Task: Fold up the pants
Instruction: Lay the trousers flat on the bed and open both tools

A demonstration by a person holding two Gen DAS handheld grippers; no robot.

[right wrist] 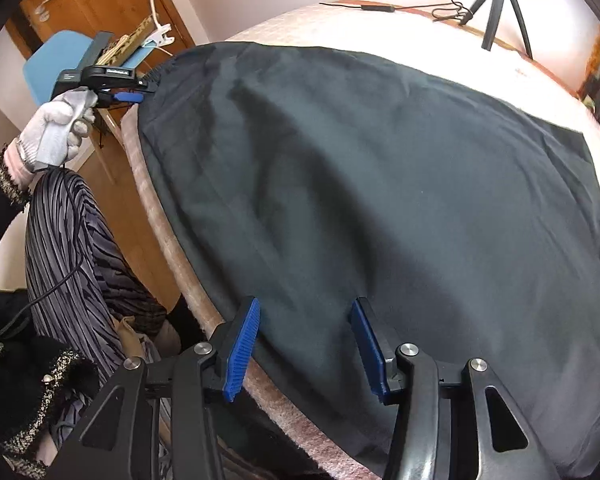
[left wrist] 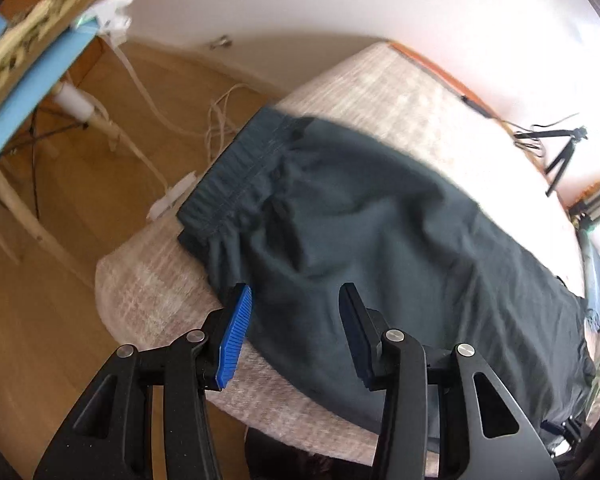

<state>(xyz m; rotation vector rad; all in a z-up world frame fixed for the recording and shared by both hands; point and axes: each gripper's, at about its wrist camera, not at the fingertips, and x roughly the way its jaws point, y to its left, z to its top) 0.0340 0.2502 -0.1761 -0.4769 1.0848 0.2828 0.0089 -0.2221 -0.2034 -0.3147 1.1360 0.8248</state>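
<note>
We've got the dark pants (right wrist: 380,200) spread flat across a pinkish padded table (left wrist: 148,292), wood floor (left wrist: 40,320) below, tripod (right wrist: 500,4) at the far edge. Left gripper (left wrist: 294,320) and right gripper (right wrist: 306,340) both gape over the near hem, holding nothing.

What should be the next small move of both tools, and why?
Probably lower both and close on the near edge of the dark pants. The left tool and the right tool hover open above that edge, which lies flat along the table, with nothing gripped yet.
</note>
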